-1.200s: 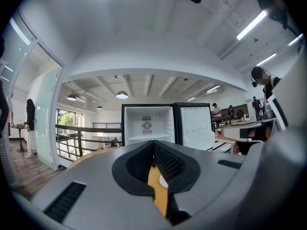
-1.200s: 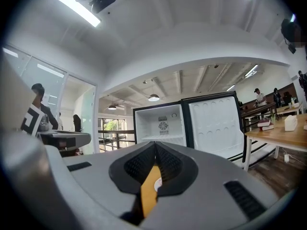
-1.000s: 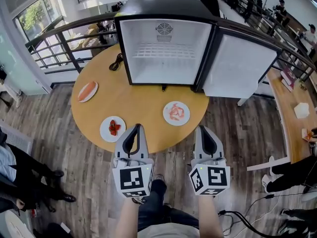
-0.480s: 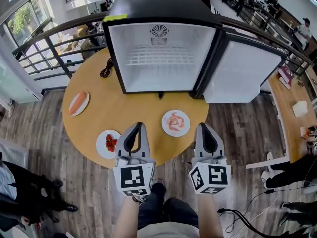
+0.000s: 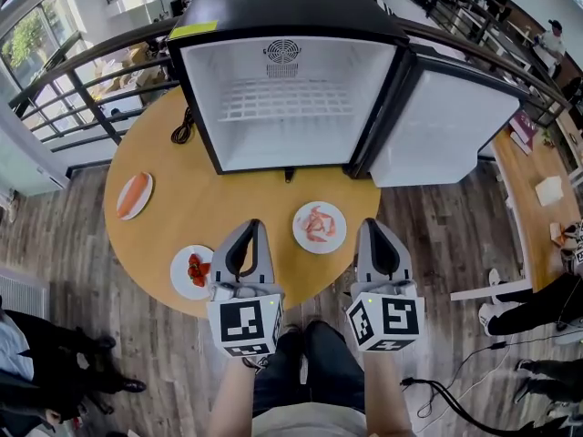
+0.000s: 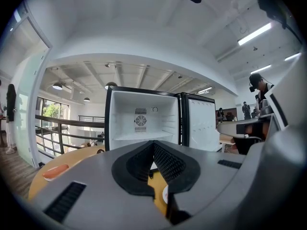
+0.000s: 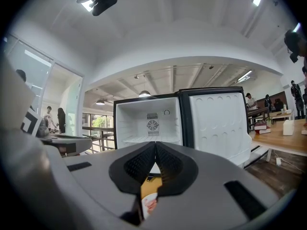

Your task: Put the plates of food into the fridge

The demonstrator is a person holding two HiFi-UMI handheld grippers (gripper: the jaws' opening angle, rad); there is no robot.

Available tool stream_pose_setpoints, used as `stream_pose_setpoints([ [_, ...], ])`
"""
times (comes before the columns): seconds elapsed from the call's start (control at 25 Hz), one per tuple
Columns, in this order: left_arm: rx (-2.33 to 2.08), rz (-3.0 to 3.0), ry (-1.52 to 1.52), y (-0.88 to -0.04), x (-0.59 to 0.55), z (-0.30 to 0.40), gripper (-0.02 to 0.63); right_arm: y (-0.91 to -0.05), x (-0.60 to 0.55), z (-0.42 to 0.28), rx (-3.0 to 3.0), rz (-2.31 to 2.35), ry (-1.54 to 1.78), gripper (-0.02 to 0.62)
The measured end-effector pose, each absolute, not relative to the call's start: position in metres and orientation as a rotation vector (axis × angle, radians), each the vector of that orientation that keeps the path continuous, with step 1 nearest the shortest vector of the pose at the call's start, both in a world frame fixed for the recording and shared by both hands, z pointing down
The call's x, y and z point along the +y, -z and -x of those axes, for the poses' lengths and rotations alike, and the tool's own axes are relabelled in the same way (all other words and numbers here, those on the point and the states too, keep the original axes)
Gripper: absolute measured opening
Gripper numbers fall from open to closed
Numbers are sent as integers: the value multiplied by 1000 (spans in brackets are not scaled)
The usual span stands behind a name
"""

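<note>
On the round wooden counter [image 5: 228, 194], far left, sits a white plate with orange fish [image 5: 134, 196]. Next is a white plate with red food [image 5: 193, 270], just beside the left gripper [image 5: 256, 228]. Its jaws are pressed together, holding nothing. Then comes a white plate with pink food [image 5: 319, 227]. The right gripper [image 5: 367, 226] has its jaws together too, with nothing in them. The small black fridge [image 5: 291, 12] stands open with nothing inside. No plate is in yet, so all three are left to do.
</note>
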State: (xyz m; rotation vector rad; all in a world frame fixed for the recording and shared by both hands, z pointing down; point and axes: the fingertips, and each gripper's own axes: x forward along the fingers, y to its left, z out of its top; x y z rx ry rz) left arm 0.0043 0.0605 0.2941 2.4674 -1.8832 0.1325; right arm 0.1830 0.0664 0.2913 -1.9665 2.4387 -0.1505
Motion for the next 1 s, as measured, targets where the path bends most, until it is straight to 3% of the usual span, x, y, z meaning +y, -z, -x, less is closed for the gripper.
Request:
stream_pose_setpoints([
  [1.0, -1877, -2333, -274, -345, -14, -29, 6, -346, -23, -200, 2567, 1917, 325, 12],
])
